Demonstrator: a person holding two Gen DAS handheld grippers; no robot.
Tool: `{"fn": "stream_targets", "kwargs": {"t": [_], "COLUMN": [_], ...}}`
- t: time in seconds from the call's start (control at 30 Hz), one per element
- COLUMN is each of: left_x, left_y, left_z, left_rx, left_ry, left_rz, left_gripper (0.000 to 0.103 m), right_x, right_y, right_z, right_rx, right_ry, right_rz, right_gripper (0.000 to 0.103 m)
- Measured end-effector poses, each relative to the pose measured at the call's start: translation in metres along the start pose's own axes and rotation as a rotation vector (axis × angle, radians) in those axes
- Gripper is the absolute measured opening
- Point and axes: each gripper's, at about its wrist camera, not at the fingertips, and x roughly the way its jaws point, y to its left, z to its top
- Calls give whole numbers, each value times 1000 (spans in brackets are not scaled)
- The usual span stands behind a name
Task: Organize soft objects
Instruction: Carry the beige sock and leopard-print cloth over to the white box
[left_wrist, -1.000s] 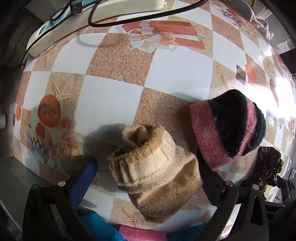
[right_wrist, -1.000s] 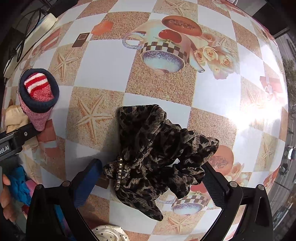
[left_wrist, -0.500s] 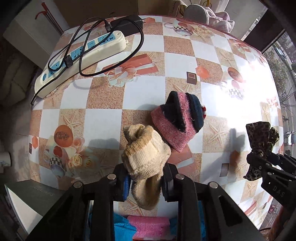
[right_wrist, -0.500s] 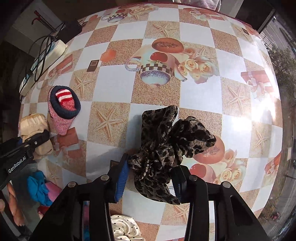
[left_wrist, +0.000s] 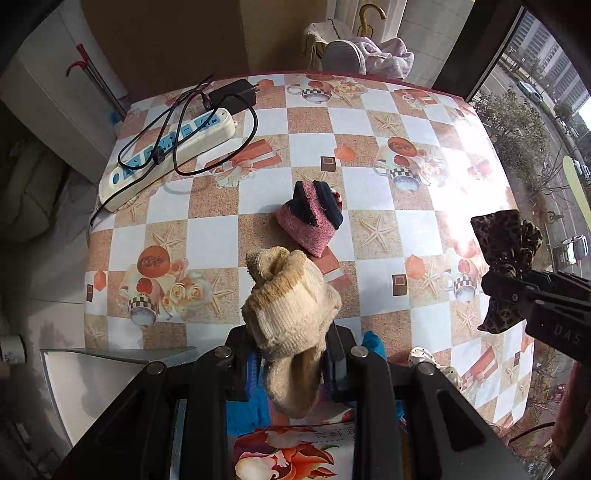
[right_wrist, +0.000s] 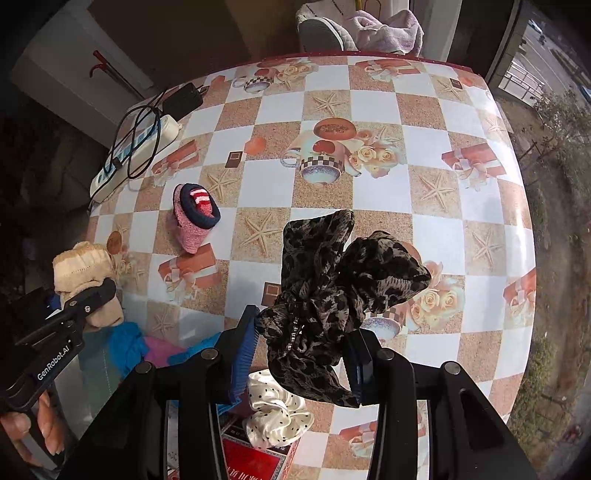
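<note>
My left gripper (left_wrist: 291, 365) is shut on a rolled beige sock (left_wrist: 290, 317), held in the air above the table. The right wrist view shows that sock (right_wrist: 86, 273) at the far left, pinched by the left gripper. My right gripper (right_wrist: 301, 354) is shut on a leopard-print hair bow (right_wrist: 336, 288), also lifted off the table; the bow (left_wrist: 506, 251) shows at the right edge of the left wrist view. A pink and navy rolled sock (left_wrist: 312, 218) lies on the checkered tablecloth (left_wrist: 369, 192), and appears again as the pink sock (right_wrist: 195, 216) in the right wrist view.
A white power strip (left_wrist: 166, 158) with black cables and an adapter lies at the table's far left. Near the front edge are blue and pink cloths (right_wrist: 129, 349), a white polka-dot scrunchie (right_wrist: 277, 413) and a printed box (left_wrist: 291, 454). A chair with laundry (left_wrist: 354, 55) stands behind the table.
Both grippers went from wide open around their items to shut on them, then rose, lifting the beige sock and the leopard bow off the table.
</note>
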Motion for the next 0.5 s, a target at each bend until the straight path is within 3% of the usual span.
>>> {"fn": "stream_targets", "kwargs": {"t": [0.5], "left_x": [-60], "left_y": [-7], "left_z": [-66], "left_rx": [136], "left_ry": [-15], "left_rz": [-64], "left_gripper": [29], "right_x": [-64], "right_y": [29], "right_z": [-63], "right_rx": [47], "right_ry": [-58], "right_rz": [1], "right_gripper": [44]}}
